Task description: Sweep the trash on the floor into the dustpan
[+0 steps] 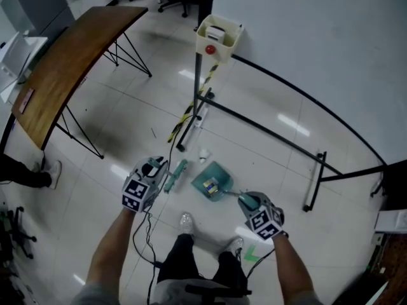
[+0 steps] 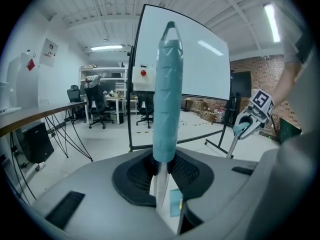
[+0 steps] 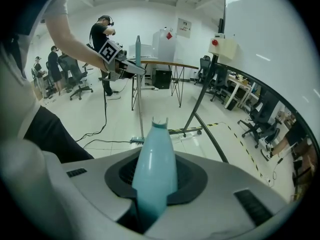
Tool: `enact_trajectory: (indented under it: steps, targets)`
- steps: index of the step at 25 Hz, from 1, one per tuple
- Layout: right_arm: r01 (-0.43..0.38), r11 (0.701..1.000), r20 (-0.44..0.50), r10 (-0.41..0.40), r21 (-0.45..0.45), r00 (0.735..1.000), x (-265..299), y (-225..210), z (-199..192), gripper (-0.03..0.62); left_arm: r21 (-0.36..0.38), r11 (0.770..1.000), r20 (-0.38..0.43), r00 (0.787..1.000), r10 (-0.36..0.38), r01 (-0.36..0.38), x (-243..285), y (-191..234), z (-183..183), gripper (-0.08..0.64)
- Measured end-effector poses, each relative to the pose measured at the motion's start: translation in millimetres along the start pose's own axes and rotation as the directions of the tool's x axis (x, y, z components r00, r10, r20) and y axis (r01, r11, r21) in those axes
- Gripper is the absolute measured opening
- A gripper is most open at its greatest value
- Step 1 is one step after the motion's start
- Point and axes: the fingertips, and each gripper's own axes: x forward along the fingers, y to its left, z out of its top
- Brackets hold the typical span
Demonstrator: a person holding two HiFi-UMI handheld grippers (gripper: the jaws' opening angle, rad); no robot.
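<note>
Left gripper [image 1: 156,168] clamps long teal plastic broom handle [image 2: 167,94], right gripper [image 1: 249,201] teal plastic dustpan handle [image 3: 152,169]. Sweeping likely under way; next, brush crumpled white scrap [image 1: 204,153] beside dustpan [image 1: 219,170] inward.

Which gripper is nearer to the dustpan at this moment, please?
Right. The right gripper is clamped on the dustpan by its handle, just right of the pan. The left gripper holds the broom off to the pan's left, not touching it.

Curved wooden table [image 1: 63,68], large whiteboard [image 1: 318,43], beige box [image 1: 219,30] atop a grey pole [image 1: 197,84]
</note>
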Motion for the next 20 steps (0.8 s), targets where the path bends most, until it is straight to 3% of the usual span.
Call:
enact_trajectory:
  steps: [6,11,20]
  targets:
    - [-0.022,1.000,-0.004,0.022,-0.006,1.000,23.6,0.1,25.2,0.086,-0.013,0.997,-0.013,0.997,0.075,-0.075,-0.1,46.3,-6.1,0.066]
    - [-0.049,0.999,-0.008,0.049,-0.010,0.999,34.8,4.6,27.2,0.086,-0.004,0.995,-0.068,0.993,0.098,-0.098,18.3,42.4,-32.3,0.066]
    - [-0.078,0.997,0.001,0.078,0.004,0.997,39.2,10.3,29.4,0.086,-0.029,1.000,-0.126,0.992,-0.012,0.008,41.0,-14.4,-56.0,0.072]
